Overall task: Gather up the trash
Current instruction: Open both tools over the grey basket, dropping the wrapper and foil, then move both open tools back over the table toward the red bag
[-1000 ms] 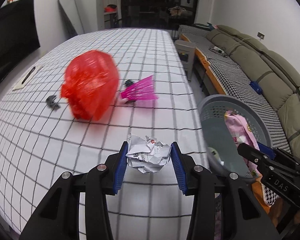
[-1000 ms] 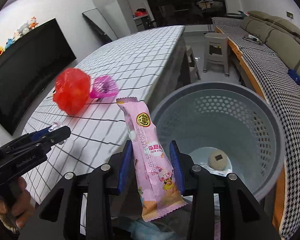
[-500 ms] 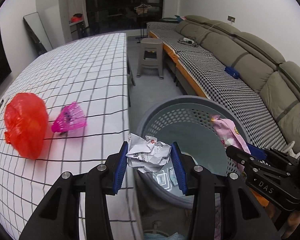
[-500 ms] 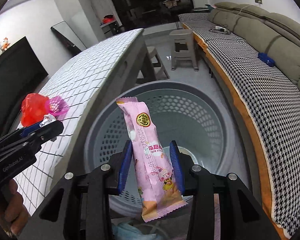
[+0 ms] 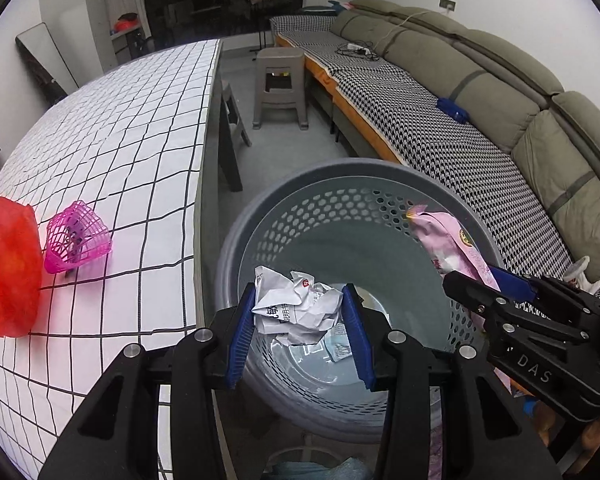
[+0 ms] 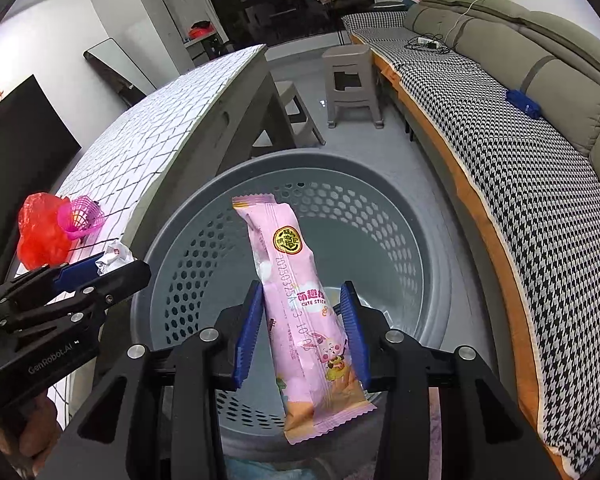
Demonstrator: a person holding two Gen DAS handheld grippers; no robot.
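While the left tool [image 5: 300, 320] pinches crumpled paper [image 5: 296, 308] and the right tool [image 6: 300, 336] a pink snack wrapper [image 6: 300, 304] over the basket [image 6: 172, 248], a red bag [image 5: 6, 272] and pink net [image 5: 76, 236] remain near the counter [image 5: 140, 128] edge.

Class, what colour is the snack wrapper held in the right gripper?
Pink snack wrapper, with a yellow logo; clearest in the right wrist view.

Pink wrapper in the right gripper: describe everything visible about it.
The pink wrapper is a long glossy plastic snack sachet with crimped ends, a round gold-and-black logo, "CUTE STICK" lettering, a printed date code and a cartoon rabbit near its orange lower part. It stands roughly upright, leaning left at the top, pinched at mid-length by the right gripper, above the open grey basket.
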